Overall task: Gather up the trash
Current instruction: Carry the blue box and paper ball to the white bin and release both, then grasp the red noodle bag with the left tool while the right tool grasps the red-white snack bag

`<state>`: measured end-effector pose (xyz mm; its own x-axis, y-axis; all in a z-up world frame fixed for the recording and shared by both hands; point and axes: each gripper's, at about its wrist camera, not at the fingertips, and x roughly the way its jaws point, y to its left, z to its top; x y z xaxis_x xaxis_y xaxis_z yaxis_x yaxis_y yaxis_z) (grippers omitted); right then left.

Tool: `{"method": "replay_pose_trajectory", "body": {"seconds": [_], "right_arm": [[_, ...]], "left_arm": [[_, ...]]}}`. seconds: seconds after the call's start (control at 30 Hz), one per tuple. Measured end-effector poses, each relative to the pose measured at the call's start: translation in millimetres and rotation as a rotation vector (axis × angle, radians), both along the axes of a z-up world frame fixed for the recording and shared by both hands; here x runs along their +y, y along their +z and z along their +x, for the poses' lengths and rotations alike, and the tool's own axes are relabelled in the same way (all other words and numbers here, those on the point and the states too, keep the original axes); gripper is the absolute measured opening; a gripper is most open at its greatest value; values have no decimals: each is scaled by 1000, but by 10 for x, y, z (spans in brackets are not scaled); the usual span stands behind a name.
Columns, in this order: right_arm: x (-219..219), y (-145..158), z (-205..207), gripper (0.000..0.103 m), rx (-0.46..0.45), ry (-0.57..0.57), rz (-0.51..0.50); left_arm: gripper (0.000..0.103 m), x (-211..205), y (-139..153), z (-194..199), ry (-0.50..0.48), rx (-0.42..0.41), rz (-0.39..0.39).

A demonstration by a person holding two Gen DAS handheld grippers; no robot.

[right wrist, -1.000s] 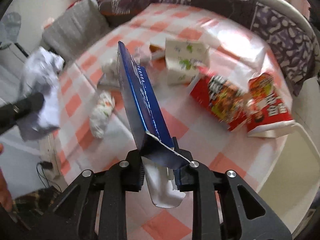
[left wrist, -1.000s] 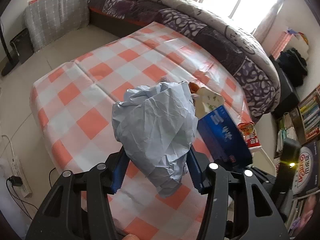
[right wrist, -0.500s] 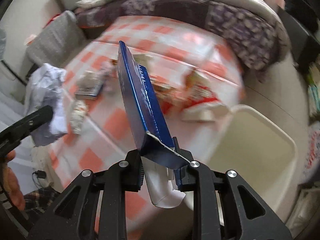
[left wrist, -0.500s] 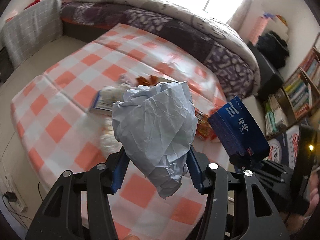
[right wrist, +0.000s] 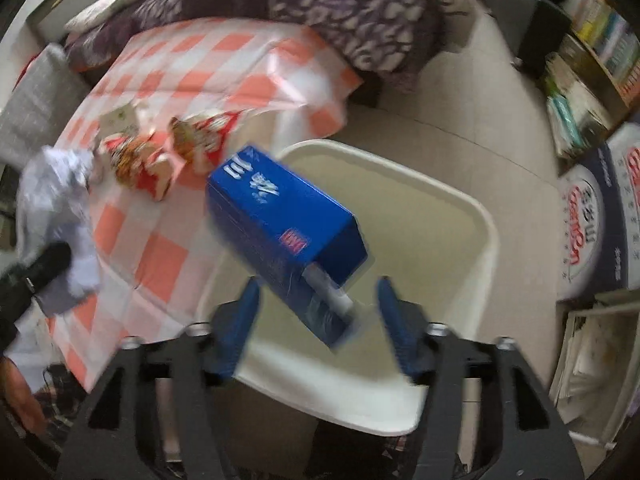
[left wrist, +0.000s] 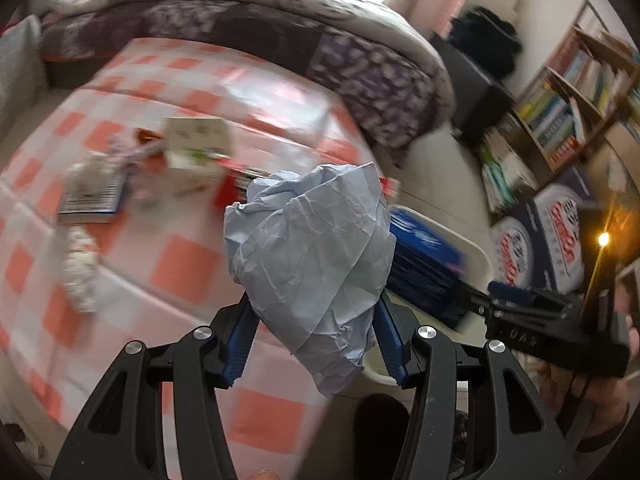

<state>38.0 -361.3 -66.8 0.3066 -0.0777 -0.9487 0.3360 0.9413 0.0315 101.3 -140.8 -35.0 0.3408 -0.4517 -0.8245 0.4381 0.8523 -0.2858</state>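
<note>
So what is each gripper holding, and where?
Left gripper: crumpled pale-blue paper wad, pinched low down. Right gripper: opening, nothing gripped; blue cardboard box released.

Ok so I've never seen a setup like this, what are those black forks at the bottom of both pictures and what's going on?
They are hand-held grippers, one in each of a person's hands, each with a camera looking along its jaws. The two pictures are those two cameras. The left gripper is squeezing a crumpled paper wad. The right gripper is opening its jaws, and a blue box is loose between them, above a white bin. Behind is a table with a checked cloth, with more trash on it: red snack packets and a pale carton. The blur comes from motion.
</note>
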Motion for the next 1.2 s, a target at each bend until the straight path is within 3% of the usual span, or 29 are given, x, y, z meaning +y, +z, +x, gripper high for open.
{"method": "replay_pose_trajectory", "body": {"seconds": [0.17, 0.53, 0.57, 0.63, 0.7, 0.8, 0.9, 1.03, 1.2], "right_arm": [[-338, 163, -144, 78, -54, -91, -3], [-576, 440, -241, 86, -152, -175, 17], [-591, 455, -245, 86, -158, -181, 20], [-621, 486, -250, 86, -170, -196, 34], [-636, 501, -243, 88, -178, -206, 48], [-612, 506, -210, 89, -182, -200, 56], [-559, 515, -146, 90, -187, -190, 73], [-464, 530, -49, 92, -200, -175, 90], [-409, 552, 44, 94, -206, -168, 76]], "left_arm": [[53, -392, -133, -199, -100, 10, 20], [55, -907, -389, -520, -241, 35, 56], [57, -951, -397, -544, -252, 33, 56], [73, -973, -402, -536, -250, 21, 67], [74, -951, -380, -497, -230, 12, 68], [74, -796, -334, -307, -142, 21, 57], [75, -501, -272, -44, 16, 38, 19], [74, -47, -309, 339, 281, 132, -73], [74, 237, -479, 691, 557, 281, -195]]}}
